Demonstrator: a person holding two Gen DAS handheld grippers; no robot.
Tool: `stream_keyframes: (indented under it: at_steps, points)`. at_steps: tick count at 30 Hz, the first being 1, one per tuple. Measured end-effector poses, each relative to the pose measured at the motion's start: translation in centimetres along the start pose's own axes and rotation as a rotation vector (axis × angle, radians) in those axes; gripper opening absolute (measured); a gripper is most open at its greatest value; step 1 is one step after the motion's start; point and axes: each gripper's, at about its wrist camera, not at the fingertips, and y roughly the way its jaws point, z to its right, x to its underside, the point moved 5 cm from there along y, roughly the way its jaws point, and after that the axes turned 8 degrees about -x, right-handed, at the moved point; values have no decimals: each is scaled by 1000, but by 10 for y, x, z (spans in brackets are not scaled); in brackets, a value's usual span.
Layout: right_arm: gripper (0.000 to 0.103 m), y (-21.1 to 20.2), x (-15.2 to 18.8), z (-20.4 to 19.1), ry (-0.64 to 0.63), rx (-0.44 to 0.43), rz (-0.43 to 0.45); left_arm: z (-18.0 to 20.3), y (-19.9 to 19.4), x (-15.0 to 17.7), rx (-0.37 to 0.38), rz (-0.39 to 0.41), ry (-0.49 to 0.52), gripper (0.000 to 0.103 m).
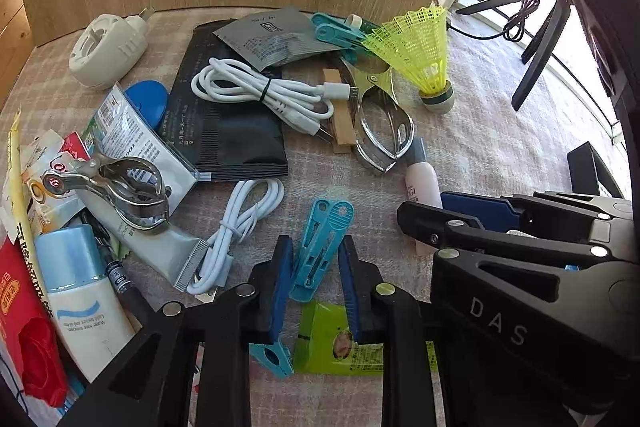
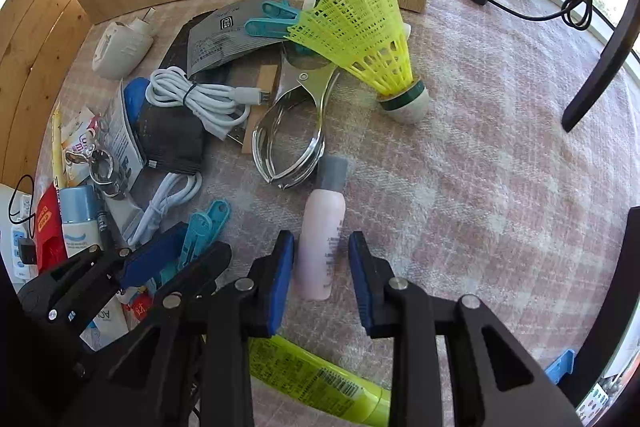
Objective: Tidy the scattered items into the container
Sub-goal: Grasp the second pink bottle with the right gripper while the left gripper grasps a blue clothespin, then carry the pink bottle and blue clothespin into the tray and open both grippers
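A teal clothes peg (image 1: 320, 247) is flanked by the narrowly set pads of the left gripper (image 1: 316, 283) at lower centre; contact cannot be told. A pale pink bottle (image 2: 320, 247) is bracketed by the right gripper (image 2: 320, 267), with gaps seen on both sides. Further up, a white cable (image 1: 260, 95), metal clip (image 2: 292, 143) and yellow shuttlecock (image 2: 368, 43) are scattered on the checked cloth (image 2: 500, 187).

Two coiled white USB cables (image 1: 256, 91) (image 1: 236, 227), three teal clothes pegs (image 1: 320, 247) (image 1: 340, 31) (image 1: 270, 357), two metal clips (image 1: 384, 131) (image 1: 120, 187), one yellow shuttlecock (image 1: 420, 55), one pink bottle (image 2: 320, 243), one black sachet (image 1: 228, 123), one grey sachet (image 1: 276, 35), one white plug-in device (image 1: 106, 47)
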Motion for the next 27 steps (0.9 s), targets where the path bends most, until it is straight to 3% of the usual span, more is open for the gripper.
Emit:
stream_keyframes:
  at_steps: [9, 18, 23, 27]
  points:
    - [20, -10, 11, 24, 38, -34, 21, -2, -5, 3, 29, 4, -5, 11]
    - [19, -49, 37, 62, 90, -58, 106, 5, -30, 4, 54, 37, 3, 11]
    - [19, -92, 65, 94, 133, -77, 190, 29, -52, 8, 91, 66, 53, 11]
    - [19, -123, 99, 108, 189, -63, 258, 72, -70, 20, 145, 78, 133, 11]
